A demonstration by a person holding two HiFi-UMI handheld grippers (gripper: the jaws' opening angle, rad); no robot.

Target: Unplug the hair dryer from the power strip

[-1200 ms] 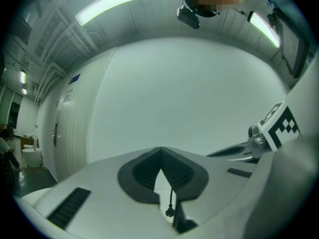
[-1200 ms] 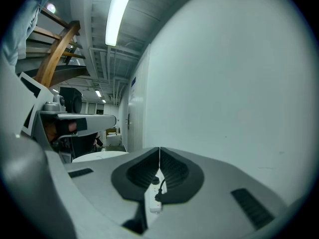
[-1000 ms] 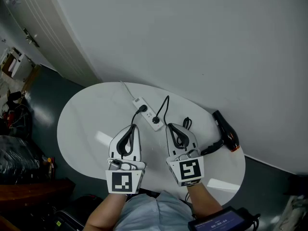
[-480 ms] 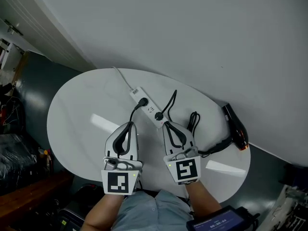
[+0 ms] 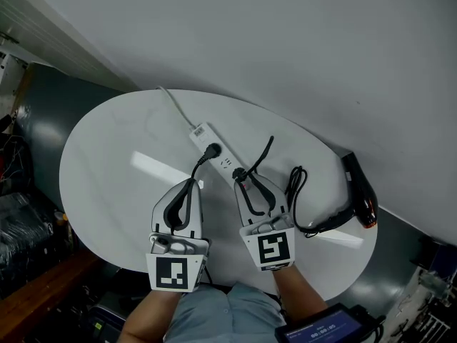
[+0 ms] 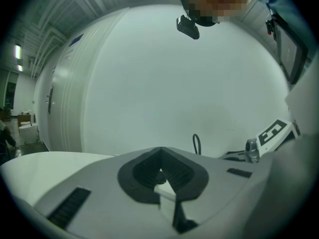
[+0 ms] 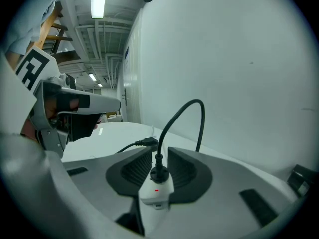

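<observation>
A white power strip lies slantwise on the white oval table. Two black plugs sit in it: one at its middle, and one at its near end whose cord loops to the black hair dryer at the table's right edge. My right gripper has its jaws opening on either side of the strip's near end and that plug; the pads do not press on them. My left gripper is shut and empty, just left of the strip.
A coil of black cord lies right of my right gripper. The strip's white lead runs off the table's far edge. A curved white wall stands close behind. Clutter fills the floor at the left.
Both grippers have come down and forward to the strip. The right jaws, shut before, now stand apart around the strip's near end.
</observation>
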